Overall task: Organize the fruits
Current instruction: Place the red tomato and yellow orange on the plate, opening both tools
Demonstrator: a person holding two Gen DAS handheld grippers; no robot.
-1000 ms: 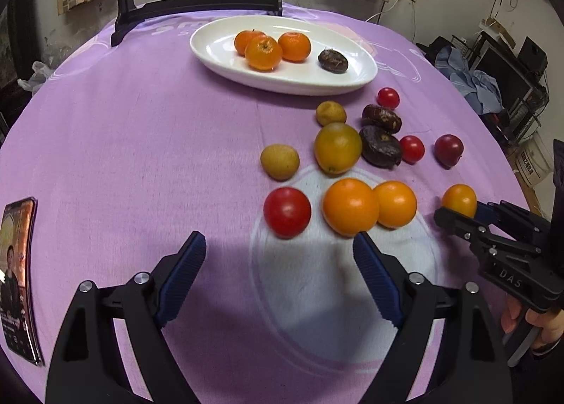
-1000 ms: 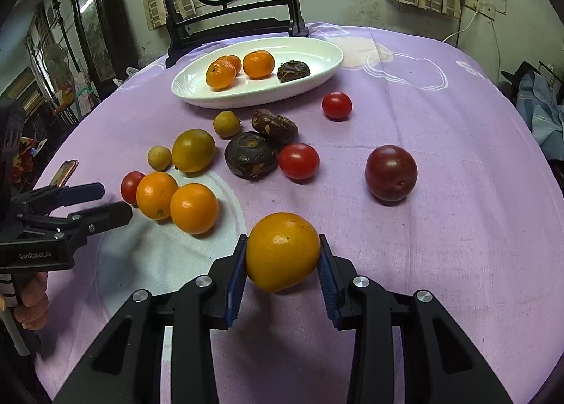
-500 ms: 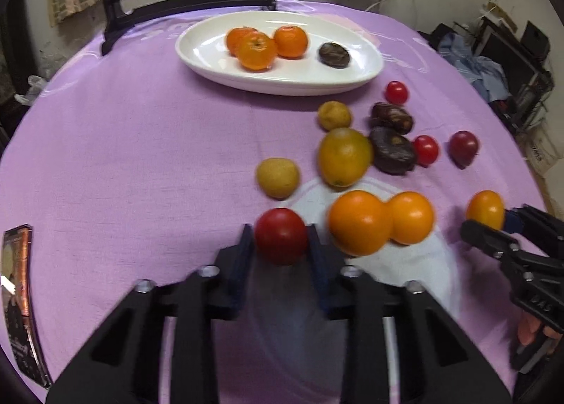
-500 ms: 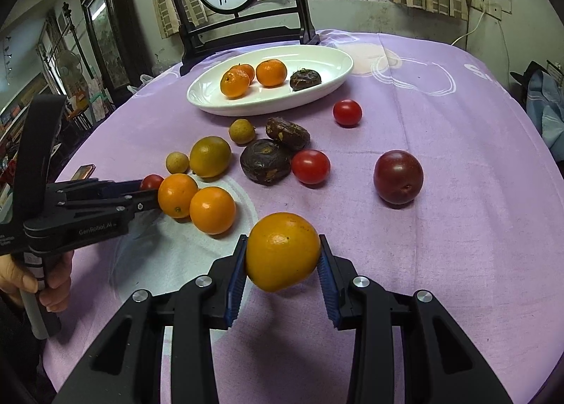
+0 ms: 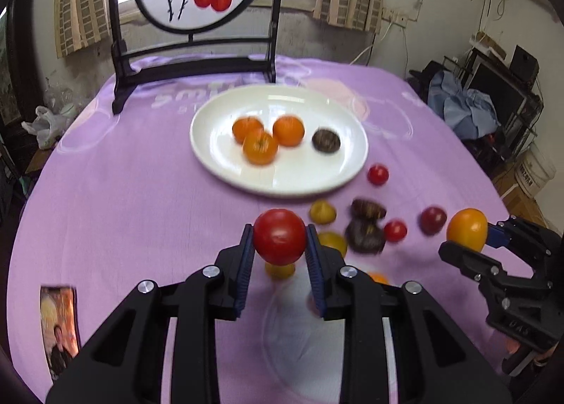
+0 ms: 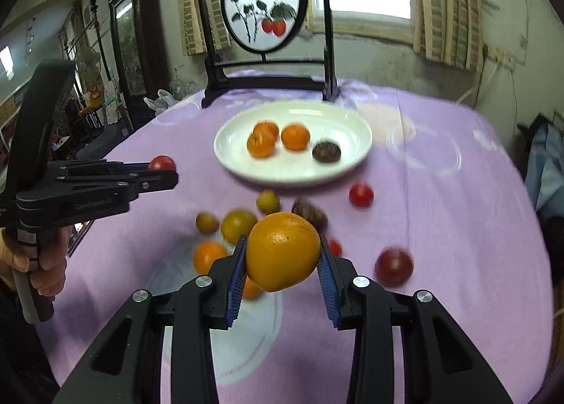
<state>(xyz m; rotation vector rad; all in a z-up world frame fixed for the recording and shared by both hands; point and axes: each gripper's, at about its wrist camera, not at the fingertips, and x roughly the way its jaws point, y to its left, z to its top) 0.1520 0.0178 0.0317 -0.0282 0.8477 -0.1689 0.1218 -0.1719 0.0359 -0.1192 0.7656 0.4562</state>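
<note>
A glossy red tomato (image 5: 279, 237) sat pinched between the blue pads of the left hand-held gripper (image 5: 279, 245), raised above the purple-clothed worktop (image 5: 123, 199). The right hand-held gripper (image 6: 282, 256) clamped a large orange (image 6: 282, 251), short of the white plate (image 6: 356, 153) holding three tangerines.

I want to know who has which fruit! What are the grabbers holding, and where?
Left gripper pinches the red tomato by its sides; right gripper pinches the orange likewise.

Left gripper (image 5: 279, 245) clamping red tomato (image 5: 279, 236), white plate (image 5: 218, 157) beyond, purple tablecloth (image 5: 141, 199)
</note>
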